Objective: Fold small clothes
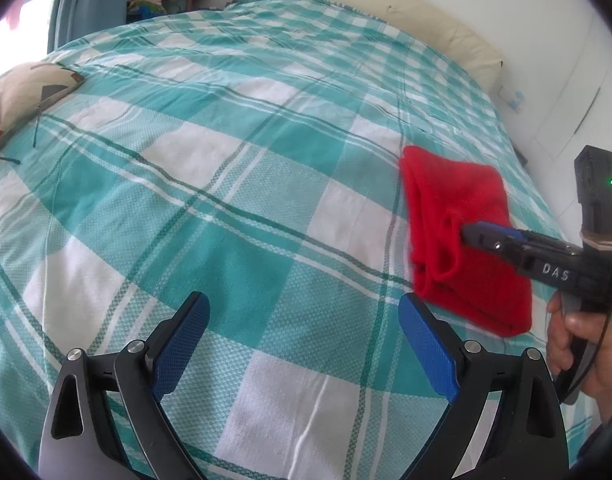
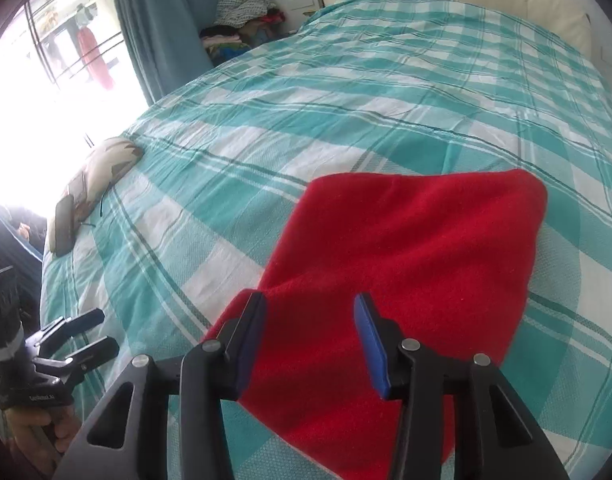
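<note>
Currently folded red garment [image 2: 405, 264] lies on bed [image 2: 345, 112]; right gripper [image 2: 309, 340] part-open over it, gripping nothing; left gripper [image 1: 304, 344] wide open, empty.

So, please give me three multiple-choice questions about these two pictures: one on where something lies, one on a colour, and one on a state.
1. Where does the folded red fleece garment lie?
A. on the teal and white checked bedcover
B. on the floor
C. on the patterned beige pillow

2. What colour are the pads on the fingers of the left gripper?
A. yellow
B. blue
C. white

3. How do the fingers of the right gripper stand?
A. clamped on the pillow
B. shut with nothing between
C. apart, over the garment's near edge

Answers: 1 A, red cloth rests flat on the checks. 2 B, both inner faces are blue. 3 C, red cloth shows in the gap.
</note>
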`<move>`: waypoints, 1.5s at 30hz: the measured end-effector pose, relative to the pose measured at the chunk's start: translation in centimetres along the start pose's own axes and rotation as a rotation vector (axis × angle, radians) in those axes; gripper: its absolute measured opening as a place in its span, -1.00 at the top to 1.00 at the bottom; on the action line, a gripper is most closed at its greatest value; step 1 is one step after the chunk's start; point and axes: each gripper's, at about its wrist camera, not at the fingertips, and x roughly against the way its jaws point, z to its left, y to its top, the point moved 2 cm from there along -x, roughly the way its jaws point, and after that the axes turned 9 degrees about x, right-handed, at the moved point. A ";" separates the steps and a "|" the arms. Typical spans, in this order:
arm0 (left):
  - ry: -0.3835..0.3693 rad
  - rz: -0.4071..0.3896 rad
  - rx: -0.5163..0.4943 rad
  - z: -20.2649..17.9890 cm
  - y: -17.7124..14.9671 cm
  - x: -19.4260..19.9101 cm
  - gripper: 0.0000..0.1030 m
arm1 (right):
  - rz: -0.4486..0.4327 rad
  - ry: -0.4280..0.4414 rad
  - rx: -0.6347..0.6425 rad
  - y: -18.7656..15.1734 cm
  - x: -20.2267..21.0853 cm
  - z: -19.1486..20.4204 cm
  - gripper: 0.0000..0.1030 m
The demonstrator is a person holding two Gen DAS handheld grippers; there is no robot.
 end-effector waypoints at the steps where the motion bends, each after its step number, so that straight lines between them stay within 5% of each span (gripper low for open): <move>1: 0.005 0.000 -0.006 0.0 -0.1 -0.1 -0.87 | 0.023 0.011 0.034 -0.5 -1.2 1.2 0.14; 5: 0.022 0.005 -0.014 0.2 -0.3 -0.3 -0.87 | 0.053 0.035 0.107 -2.3 -3.0 4.4 0.18; 11: -0.012 0.003 0.001 -0.1 0.2 -0.1 -0.87 | -0.067 0.107 -0.126 -3.3 4.6 -1.3 0.19; 15: -0.014 0.013 -0.017 -0.6 -0.1 -0.4 -0.87 | 0.006 0.122 -0.234 -6.6 5.5 -4.8 0.18; 22: 0.003 0.029 -0.045 -1.1 -0.9 -0.9 -0.87 | 0.095 0.107 -0.230 -12.4 3.8 -4.5 0.34; 25: -0.018 0.037 -0.049 -1.6 -1.1 -0.9 -0.87 | 0.088 0.114 -0.244 -12.8 4.2 -4.6 0.34; 30: -0.196 0.089 -0.046 -5.3 1.3 -1.0 -0.88 | 0.121 0.127 -0.224 -12.8 5.6 -4.8 0.33; 31: -0.226 0.107 -0.055 -6.4 2.0 -1.5 -0.93 | 0.093 0.111 -0.228 -12.4 6.3 -5.3 0.28; 33: -0.271 0.167 -0.104 -8.9 3.2 -3.7 -0.96 | 0.010 0.069 -0.267 -11.3 7.5 -7.1 -0.19; 39: -0.144 0.257 -0.112 -11.5 5.2 -11.5 -0.95 | -0.118 0.091 -0.528 -8.5 5.3 -14.0 -0.24; 45: -0.174 0.306 -0.096 -11.9 4.8 -13.7 -0.95 | -0.109 0.222 -0.656 -8.0 0.5 -15.4 -0.24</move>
